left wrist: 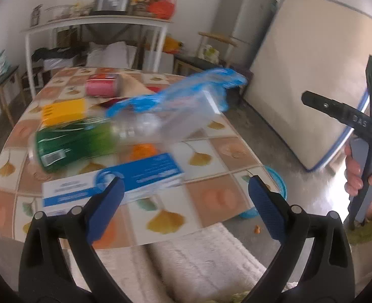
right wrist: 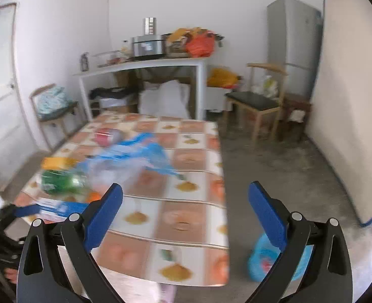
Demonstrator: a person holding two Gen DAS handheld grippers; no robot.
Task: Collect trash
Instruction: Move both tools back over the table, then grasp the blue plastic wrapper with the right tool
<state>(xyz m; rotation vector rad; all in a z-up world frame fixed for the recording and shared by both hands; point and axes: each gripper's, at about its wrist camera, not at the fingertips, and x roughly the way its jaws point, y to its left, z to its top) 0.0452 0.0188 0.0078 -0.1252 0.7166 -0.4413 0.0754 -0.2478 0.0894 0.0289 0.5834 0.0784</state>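
Left wrist view: both grippers, left gripper (left wrist: 183, 192) and right gripper (right wrist: 186, 197), are being held wide, empty; blue-white box (left wrist: 115, 181) nearest on table (left wrist: 211, 199); narrow sides should be squeezed.

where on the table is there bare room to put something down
The table is bare along its right half, from the near edge to the far end, right of the blue plastic bag. The left side is crowded: green-labelled bottle, blue and white box, yellow box and pink pack lie close together.
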